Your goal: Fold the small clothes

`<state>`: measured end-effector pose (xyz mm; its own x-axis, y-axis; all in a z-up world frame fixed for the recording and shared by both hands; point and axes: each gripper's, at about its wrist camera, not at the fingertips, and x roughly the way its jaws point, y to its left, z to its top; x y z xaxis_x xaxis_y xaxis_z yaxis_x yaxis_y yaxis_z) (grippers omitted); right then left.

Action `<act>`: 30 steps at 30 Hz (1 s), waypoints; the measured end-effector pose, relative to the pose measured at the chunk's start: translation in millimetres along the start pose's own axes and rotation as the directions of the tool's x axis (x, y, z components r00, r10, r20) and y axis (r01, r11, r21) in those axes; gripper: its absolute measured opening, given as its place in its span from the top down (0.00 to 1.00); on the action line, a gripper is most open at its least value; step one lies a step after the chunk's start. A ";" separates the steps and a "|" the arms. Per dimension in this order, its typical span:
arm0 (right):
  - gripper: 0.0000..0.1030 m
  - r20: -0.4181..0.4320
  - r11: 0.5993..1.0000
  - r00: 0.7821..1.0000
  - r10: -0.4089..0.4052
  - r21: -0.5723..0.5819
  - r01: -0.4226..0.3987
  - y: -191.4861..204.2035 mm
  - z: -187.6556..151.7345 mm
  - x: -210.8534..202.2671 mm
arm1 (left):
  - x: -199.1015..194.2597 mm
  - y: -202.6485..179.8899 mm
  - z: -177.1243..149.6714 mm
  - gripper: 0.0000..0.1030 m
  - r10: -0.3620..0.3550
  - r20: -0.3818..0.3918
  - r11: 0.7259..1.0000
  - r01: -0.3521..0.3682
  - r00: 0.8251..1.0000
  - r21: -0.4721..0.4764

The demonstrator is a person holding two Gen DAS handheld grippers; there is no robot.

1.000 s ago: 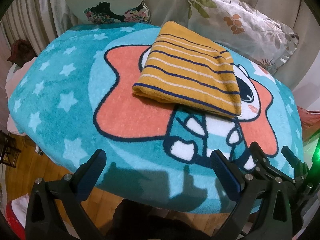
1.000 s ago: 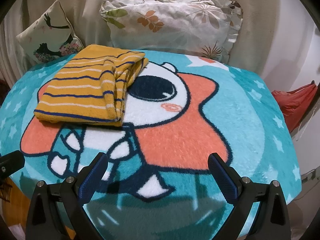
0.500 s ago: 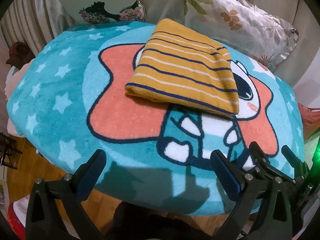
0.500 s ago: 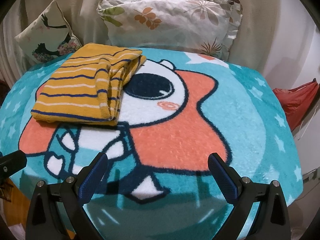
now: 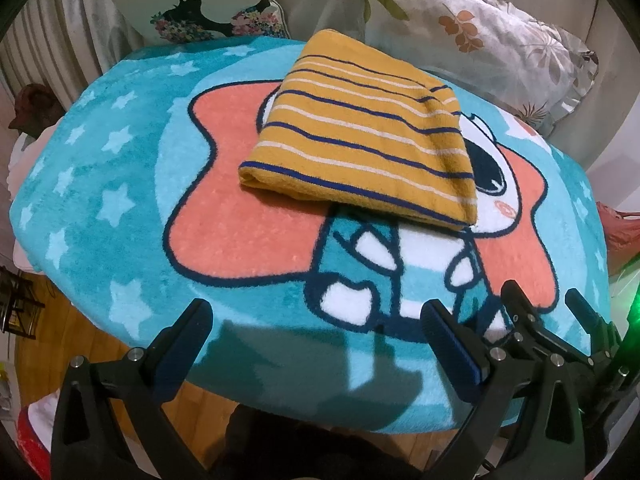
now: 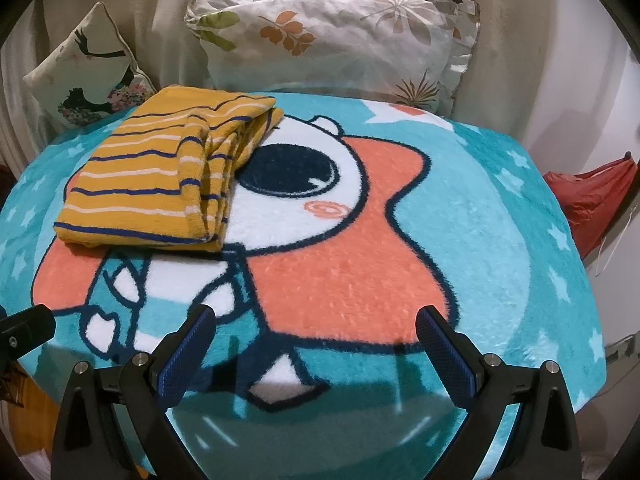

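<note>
A mustard-yellow garment with navy and white stripes (image 5: 360, 144) lies folded into a thick rectangle on the teal cartoon blanket (image 5: 100, 208). It also shows in the right wrist view (image 6: 160, 176), with its layered folded edges facing right. My left gripper (image 5: 316, 320) is open and empty, hovering over the blanket's near edge, well short of the garment. My right gripper (image 6: 316, 328) is open and empty, over the near part of the blanket (image 6: 500, 240), to the right of the garment. The right gripper's fingers (image 5: 520, 304) show at the lower right of the left wrist view.
Two cushions lean at the back: a bird-print one (image 6: 88, 76) on the left and a leaf-print one (image 6: 332, 44) on the right. A red bag (image 6: 592, 200) sits off the right edge. Wooden floor (image 5: 60, 320) lies below the blanket's near left edge.
Both views have shifted slightly: the garment sits a little further left and lower in the frames. The garment itself has not moved on the blanket. Both grippers stay open.
</note>
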<state>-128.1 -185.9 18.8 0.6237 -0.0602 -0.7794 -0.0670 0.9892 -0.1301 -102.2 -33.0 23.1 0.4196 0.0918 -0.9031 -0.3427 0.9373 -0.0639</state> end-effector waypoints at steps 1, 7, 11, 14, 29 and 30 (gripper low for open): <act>0.01 0.001 1.000 1.000 0.000 -0.001 0.000 -0.4 0.3 0.2 | 0.3 -0.5 0.2 0.00 0.000 -0.001 1.000 0.000 1.000 0.000; 0.01 0.004 1.000 1.000 -0.002 -0.004 0.002 -0.2 1.8 0.7 | 2.4 0.5 1.5 0.00 0.004 -0.006 1.000 -0.004 1.000 -0.003; 0.01 0.004 1.000 1.000 -0.002 -0.005 0.002 -0.3 1.8 0.7 | 3.4 1.9 2.5 0.00 0.007 -0.007 1.000 -0.007 1.000 -0.005; 0.01 0.004 1.000 1.000 -0.001 -0.007 0.001 0.3 2.8 1.1 | 4.2 3.1 3.1 0.00 0.008 -0.010 1.000 -0.008 1.000 -0.007; 0.01 0.006 1.000 1.000 0.002 -0.002 -0.002 -1.3 8.5 5.1 | 11.2 0.5 6.6 0.00 -0.003 -0.031 1.000 0.003 1.000 -0.011; 0.01 0.005 1.000 1.000 0.002 -0.002 -0.002 -1.3 8.7 5.3 | 11.6 0.2 6.9 0.00 -0.003 -0.033 1.000 0.003 0.999 -0.011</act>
<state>-118.0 -186.4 20.2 0.6275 -0.0571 -0.7765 -0.0702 0.9891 -0.1295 -91.5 -29.5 15.5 0.3930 0.0778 -0.9162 -0.3509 0.9337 -0.0712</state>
